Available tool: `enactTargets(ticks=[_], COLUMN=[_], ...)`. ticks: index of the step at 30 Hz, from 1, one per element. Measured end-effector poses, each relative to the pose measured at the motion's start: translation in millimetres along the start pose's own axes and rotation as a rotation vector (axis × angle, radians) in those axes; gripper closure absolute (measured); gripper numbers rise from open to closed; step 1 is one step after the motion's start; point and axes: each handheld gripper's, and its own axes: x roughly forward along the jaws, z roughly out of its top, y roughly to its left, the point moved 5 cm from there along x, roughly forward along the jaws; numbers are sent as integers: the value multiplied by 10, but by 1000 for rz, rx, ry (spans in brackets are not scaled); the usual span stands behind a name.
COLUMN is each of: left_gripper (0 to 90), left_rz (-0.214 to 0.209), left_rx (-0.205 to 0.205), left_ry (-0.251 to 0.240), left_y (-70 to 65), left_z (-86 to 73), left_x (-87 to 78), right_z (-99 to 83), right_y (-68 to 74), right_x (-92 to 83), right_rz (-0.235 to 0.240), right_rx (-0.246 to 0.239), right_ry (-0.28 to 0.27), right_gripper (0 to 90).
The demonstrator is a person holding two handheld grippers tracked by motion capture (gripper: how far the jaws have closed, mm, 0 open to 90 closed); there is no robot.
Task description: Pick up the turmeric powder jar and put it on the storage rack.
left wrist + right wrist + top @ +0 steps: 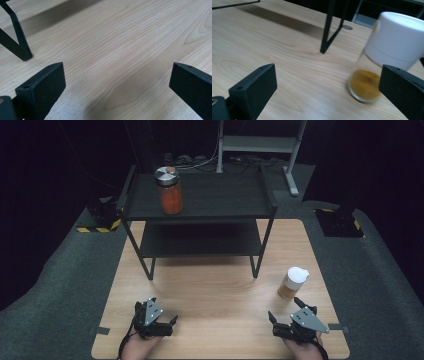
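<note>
A glass jar with a white lid (293,282) and brownish contents stands on the wooden table (215,290) at the right. My right gripper (285,309) rests open just in front of it; in the right gripper view the jar (384,57) stands close ahead, beside the right jaw. My left gripper (156,311) lies open near the front left of the table, with bare wood (120,50) between its jaws. A jar of orange-red contents with a metal lid (169,190) stands on the top of a black shelf rack (200,215).
The black rack has a lower shelf (200,242) and thin legs (17,42) resting on the table's far half. One leg (329,27) stands behind and left of the white-lidded jar. Grey floor surrounds the table; a grey stand (260,145) is at the back.
</note>
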Motion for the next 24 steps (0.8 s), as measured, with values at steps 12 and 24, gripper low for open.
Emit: enactTargets(ticks=[12,24], left_gripper=[8,7], left_rz=[-7,-9], left_rx=[0,15], left_ry=[-3,-3], left_y=[8,-3], left_z=[-4,-6], left_x=[-3,-8], right_z=[-30,-50], right_y=[-157,-276], right_x=[-33,70], right_rz=[-56,-93], right_rx=[50,88], right_ry=[1,19], right_gripper=[5,5])
